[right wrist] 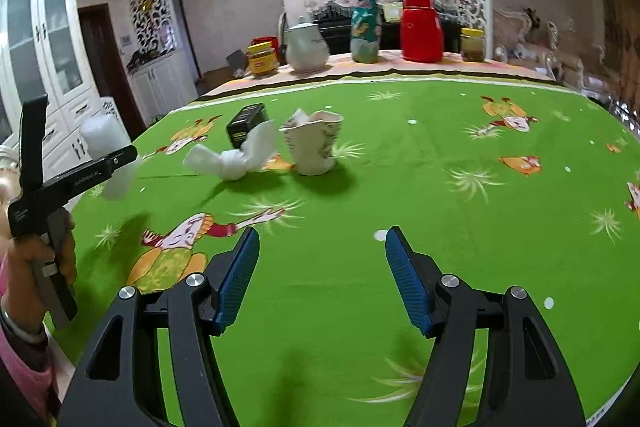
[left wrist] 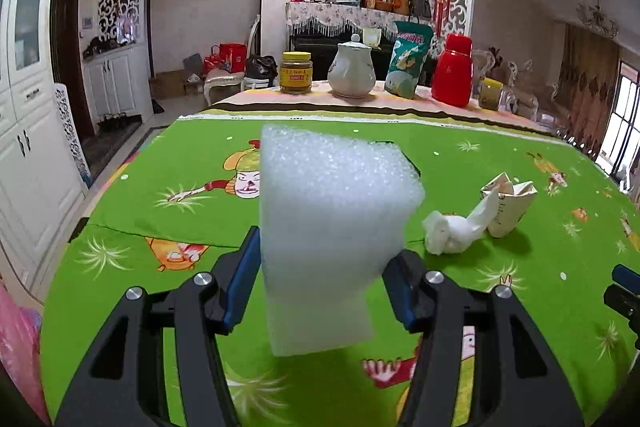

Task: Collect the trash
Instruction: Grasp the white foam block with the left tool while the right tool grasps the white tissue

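While the left gripper (left wrist: 320,283) fingers clamp a white foam block (left wrist: 332,227), the right gripper (right wrist: 320,279) fingers stand apart, empty

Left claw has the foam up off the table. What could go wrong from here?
1. The white foam block is pinched low in the left claw and stands tall above it, so it may tip or slip out.
2. The crumpled white tissue lies against the crushed paper cup; the open right claw may knock one.
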